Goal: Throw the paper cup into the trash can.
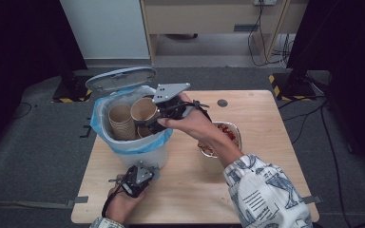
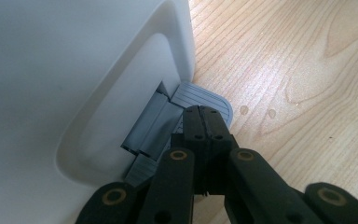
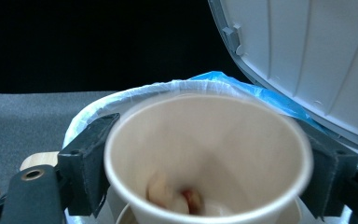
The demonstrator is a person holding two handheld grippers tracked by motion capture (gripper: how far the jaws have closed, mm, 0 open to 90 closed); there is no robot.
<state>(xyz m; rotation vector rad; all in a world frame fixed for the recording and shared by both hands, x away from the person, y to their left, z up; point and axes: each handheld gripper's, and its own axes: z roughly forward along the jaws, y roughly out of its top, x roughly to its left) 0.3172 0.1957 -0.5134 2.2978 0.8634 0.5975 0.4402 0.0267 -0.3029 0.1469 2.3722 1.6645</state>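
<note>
Step-on bin standing at the left half of the wooden worktop, lid raised, blue liner folded over the rim. Inside the bin: a stack of brown paper cups.

Right gripper held over the bin mouth. Paper cup between its jaws, mouth turned toward the camera in the right gripper view; cup blurred there, with small food remnants at its bottom. Jaws set either side of the cup wall, close against it; firm contact not confirmable from the blurred frame.

Left gripper low at the bin's front base. In the left gripper view, jaws fully together with nothing between them, tips resting on the grey ribbed pedal.

Container of reddish food on the worktop right of the bin, partly hidden behind the right forearm.
</note>
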